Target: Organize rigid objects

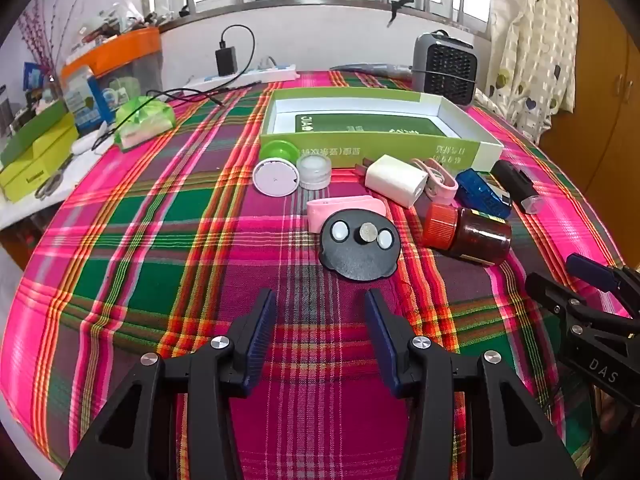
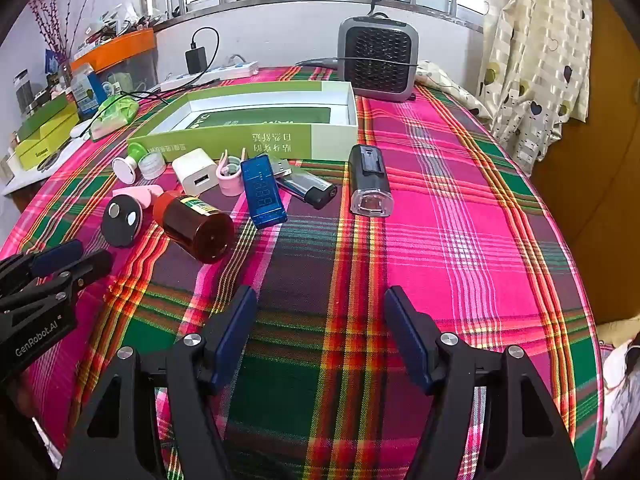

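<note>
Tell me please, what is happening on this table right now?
A person holds two grippers above a checked tablecloth. The left gripper and the right gripper are both open and hold nothing. Small things lie loose in front of an open green and white cardboard box: a brown bottle with a red cap, a white charger cube, a blue USB tester. Nothing is sorted yet.

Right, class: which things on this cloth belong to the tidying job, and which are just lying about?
Job: box, amber bottle, white charger, blue USB meter, black disc, clear jar, both open tongs, left and right.

Lying about: heater, power strip, orange bin, curtain.
</note>
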The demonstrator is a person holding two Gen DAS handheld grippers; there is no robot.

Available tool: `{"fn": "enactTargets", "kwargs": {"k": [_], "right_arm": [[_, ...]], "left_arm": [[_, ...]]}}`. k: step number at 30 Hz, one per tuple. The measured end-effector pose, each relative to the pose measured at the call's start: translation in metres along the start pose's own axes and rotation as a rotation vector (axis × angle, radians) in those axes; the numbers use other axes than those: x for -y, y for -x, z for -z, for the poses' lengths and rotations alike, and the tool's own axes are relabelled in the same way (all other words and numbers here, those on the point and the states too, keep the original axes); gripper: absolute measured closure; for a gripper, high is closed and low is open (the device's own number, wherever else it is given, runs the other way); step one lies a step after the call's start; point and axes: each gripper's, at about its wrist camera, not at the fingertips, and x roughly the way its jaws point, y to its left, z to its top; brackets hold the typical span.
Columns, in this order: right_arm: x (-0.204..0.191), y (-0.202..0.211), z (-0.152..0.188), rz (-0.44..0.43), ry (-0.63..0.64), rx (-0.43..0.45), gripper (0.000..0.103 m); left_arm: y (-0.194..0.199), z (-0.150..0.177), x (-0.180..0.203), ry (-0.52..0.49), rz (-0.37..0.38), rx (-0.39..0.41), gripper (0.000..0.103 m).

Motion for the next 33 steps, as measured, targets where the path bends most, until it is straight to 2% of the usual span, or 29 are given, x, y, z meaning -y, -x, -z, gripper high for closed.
{"fn": "enactTargets", "kwargs": {"k": [33], "right_arm": [[-0.0002,0.0007,0.0001,0.0,0.0,-0.003,0.036]], "left_arm": [[0.0005,0.0016,0.0003,0.0,-0.004,0.0,0.058]]}}
